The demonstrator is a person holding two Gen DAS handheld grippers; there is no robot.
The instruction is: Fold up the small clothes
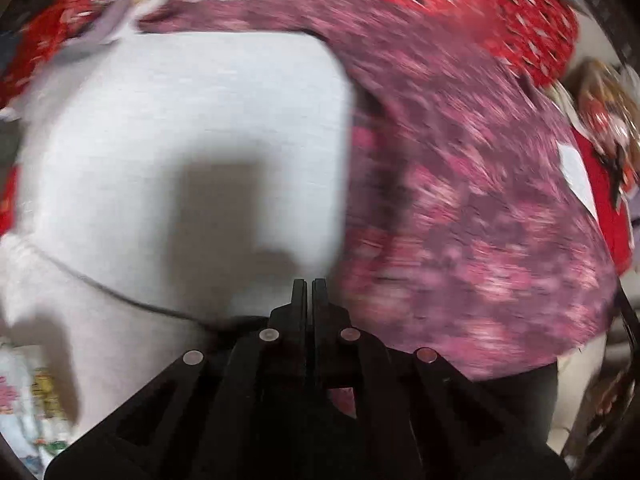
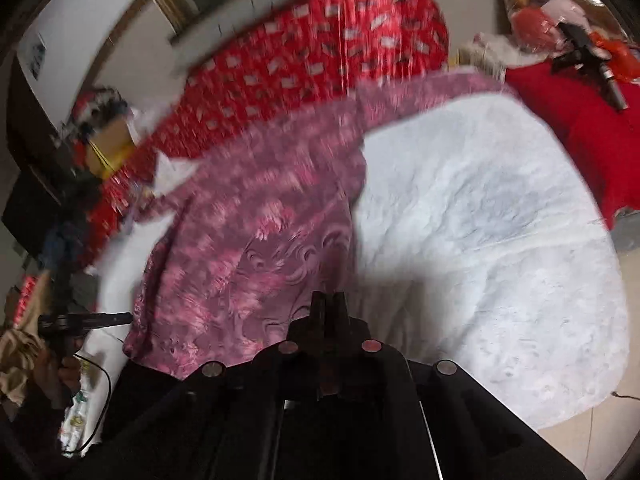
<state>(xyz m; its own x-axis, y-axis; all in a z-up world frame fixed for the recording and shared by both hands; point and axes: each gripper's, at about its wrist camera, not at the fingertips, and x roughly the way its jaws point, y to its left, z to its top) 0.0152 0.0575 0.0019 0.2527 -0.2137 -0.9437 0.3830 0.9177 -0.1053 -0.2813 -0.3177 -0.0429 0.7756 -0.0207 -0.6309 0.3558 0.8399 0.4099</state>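
Both tongs, left (image 1: 308, 282) and right (image 2: 329, 295), clenched empty. Pink garment (image 2: 256, 220) ahead: soft, limp; I'd pinch its hem.

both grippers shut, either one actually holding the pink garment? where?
Cannot tell. The left gripper and right gripper are shut over the pink garment's near hem, but blur hides any fabric between the jaws.

Pink-and-mauve patterned garment (image 2: 256, 232) – swirl print, motion-blurred – spread flat on white fuzzy blanket (image 2: 500, 220). Lies ahead-left of right gripper (image 2: 329, 300), ahead-right of left gripper (image 1: 308, 286); near hem beside both tips.
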